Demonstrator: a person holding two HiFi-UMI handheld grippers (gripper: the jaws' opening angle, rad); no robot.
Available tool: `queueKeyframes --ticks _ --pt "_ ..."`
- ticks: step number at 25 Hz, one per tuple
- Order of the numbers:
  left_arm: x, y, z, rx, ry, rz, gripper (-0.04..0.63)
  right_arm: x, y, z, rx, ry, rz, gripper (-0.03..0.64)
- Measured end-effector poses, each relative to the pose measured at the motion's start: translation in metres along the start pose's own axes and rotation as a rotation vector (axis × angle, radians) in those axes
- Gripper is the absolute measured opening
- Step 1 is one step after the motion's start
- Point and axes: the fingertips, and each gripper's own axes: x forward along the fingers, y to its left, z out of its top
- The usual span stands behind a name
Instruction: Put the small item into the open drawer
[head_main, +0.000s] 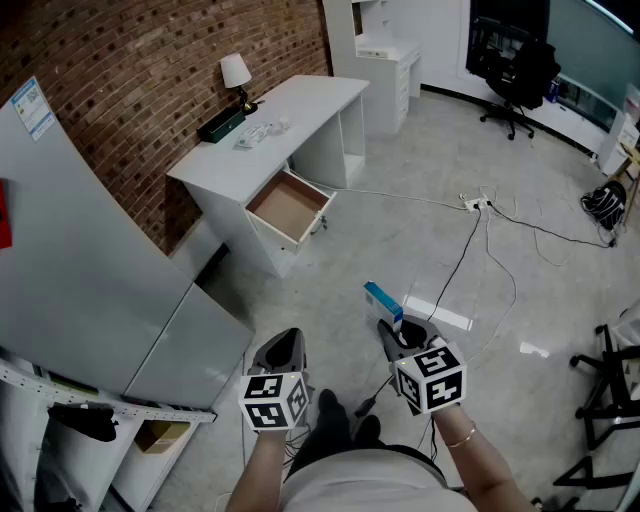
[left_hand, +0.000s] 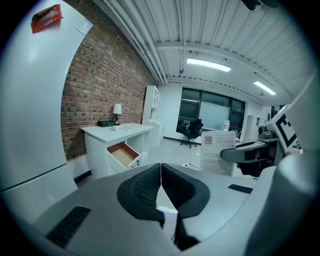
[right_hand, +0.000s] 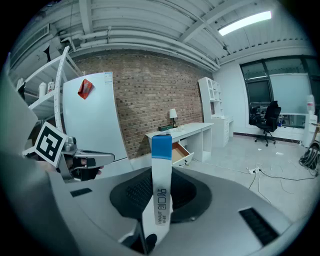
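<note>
My right gripper (head_main: 392, 318) (right_hand: 161, 192) is shut on a flat white box with a blue end (head_main: 382, 299) (right_hand: 161, 180), held upright between its pads. The same box (left_hand: 218, 152) shows at the right of the left gripper view. My left gripper (head_main: 285, 347) (left_hand: 161, 186) is shut with nothing between its pads. Both grippers are held low in front of the person, well short of the white desk (head_main: 270, 135) (right_hand: 187, 131). The desk's open drawer (head_main: 288, 208) (left_hand: 121, 153) (right_hand: 180, 152) is pulled out, its brown bottom bare.
A small lamp (head_main: 237, 78), a dark box (head_main: 221, 125) and small items lie on the desk. A large white panel (head_main: 90, 270) leans at the left by the brick wall. Cables (head_main: 480, 225) cross the floor; an office chair (head_main: 515, 75) stands far back.
</note>
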Motion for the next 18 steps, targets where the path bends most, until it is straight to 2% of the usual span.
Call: queueKeyframes --ticks 9,18 --pt "-0.007 -0.006 -0.003 -0.015 -0.011 0.016 0.023 -0.016 0.0 0.001 -0.031 -0.043 -0.001 0.081" --pt "-0.009 -0.007 0.007 -0.003 -0.04 0.078 0.023 -0.027 -0.015 0.011 0.03 -0.089 0.047 0.081"
